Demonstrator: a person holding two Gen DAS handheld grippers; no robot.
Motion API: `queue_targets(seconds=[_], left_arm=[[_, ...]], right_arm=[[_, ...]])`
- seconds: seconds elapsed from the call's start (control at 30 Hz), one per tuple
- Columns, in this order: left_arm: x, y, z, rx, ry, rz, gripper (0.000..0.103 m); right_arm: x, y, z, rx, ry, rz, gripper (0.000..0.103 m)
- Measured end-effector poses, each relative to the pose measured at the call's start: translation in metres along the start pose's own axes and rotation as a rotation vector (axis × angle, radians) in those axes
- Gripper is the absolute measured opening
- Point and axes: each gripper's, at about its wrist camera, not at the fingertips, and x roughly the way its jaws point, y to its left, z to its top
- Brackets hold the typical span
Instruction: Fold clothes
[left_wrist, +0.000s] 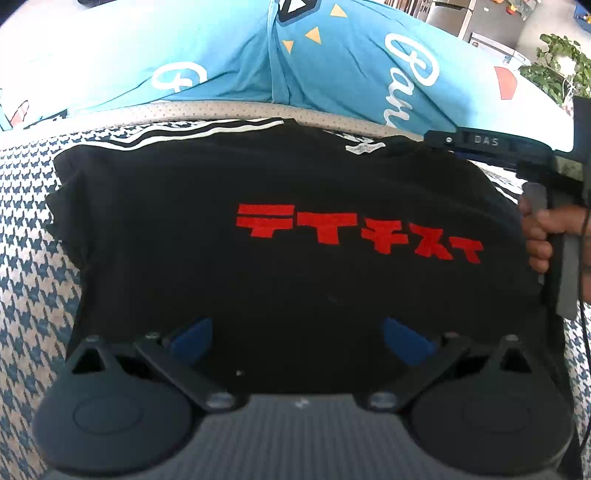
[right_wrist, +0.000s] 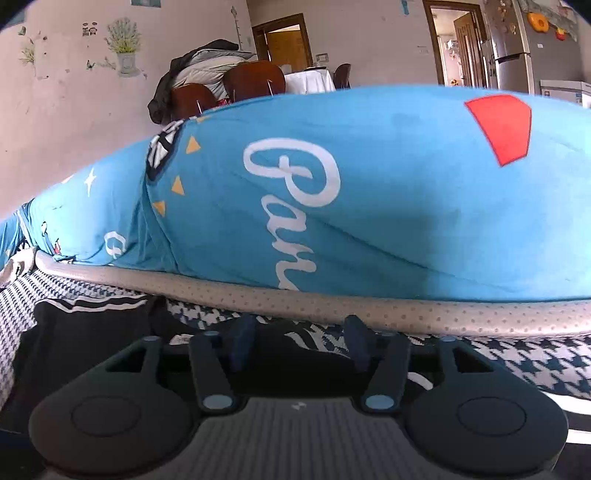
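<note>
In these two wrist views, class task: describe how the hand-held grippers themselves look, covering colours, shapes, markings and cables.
Both are matt black. The left gripper and right gripper each have blue finger pads, angled link arms with pale grey rivets, two round discs and a ribbed grey body. From the left wrist view, the right gripper's side reads "DAS", has a grey handle, and a thin black cable hangs beside it.

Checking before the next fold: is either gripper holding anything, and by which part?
Nothing is held. The left gripper stands open above the black shirt; the right gripper is open too, with nothing between its fingers.
</note>
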Motion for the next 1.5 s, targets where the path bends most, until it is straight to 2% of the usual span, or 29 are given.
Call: queue_targets(seconds=[0.33,0.37,0.5,0.53,0.63,0.7,0.83,0.9,0.93,1.0,1.1,1.13,1.37,1.43,1.5], left_arm=[[0.005,-0.010,-0.004,0.066,-0.017,0.033,0.103],[0.005,-0.010,-0.004,0.070,-0.017,0.034,0.103],[0.007,-0.011,-0.005,0.090,-0.021,0.044,0.103],[0.006,-0.012,-0.005,0.094,-0.022,0.046,0.103],[0.006,-0.012,-0.006,0.099,-0.025,0.048,0.103],[0.007,-0.011,-0.006,0.101,-0.027,0.047,0.103],[0.007,-0.011,-0.006,0.106,-0.030,0.050,0.103],[0.007,-0.011,-0.007,0.110,-0.030,0.054,0.103],[0.008,-0.012,-0.007,0.113,-0.030,0.055,0.103],[0.007,-0.012,-0.008,0.123,-0.029,0.057,0.103],[0.007,-0.012,-0.007,0.121,-0.028,0.056,0.103],[0.007,-0.012,-0.007,0.117,-0.028,0.054,0.103],[0.007,-0.012,-0.008,0.114,-0.028,0.055,0.103],[0.007,-0.012,-0.008,0.113,-0.029,0.055,0.103],[0.007,-0.012,-0.008,0.114,-0.029,0.056,0.103]], right_arm=[[0.021,0.012,-0.009,-0.130,0.039,0.012,0.064],[0.021,0.013,-0.009,-0.143,0.042,0.012,0.062],[0.021,0.018,-0.010,-0.175,0.048,0.044,0.038],[0.021,0.020,-0.010,-0.193,0.048,0.043,0.036],[0.018,0.023,-0.010,-0.221,0.024,0.017,0.018],[0.014,0.022,-0.009,-0.218,-0.012,-0.009,0.012],[0.006,0.031,-0.008,-0.225,-0.137,-0.097,0.011],[0.011,0.037,-0.011,-0.256,-0.142,-0.139,0.011],[0.015,0.035,-0.011,-0.244,-0.112,-0.143,0.012],[0.023,0.029,-0.010,-0.206,-0.037,-0.142,0.015],[0.015,0.020,-0.005,-0.138,-0.061,-0.136,0.030],[0.012,0.017,-0.004,-0.115,-0.073,-0.134,0.031],[-0.005,0.035,0.010,-0.140,-0.196,-0.122,0.032],[-0.005,0.040,0.010,-0.158,-0.186,-0.089,0.032],[0.000,0.048,0.009,-0.186,-0.143,-0.019,0.032]])
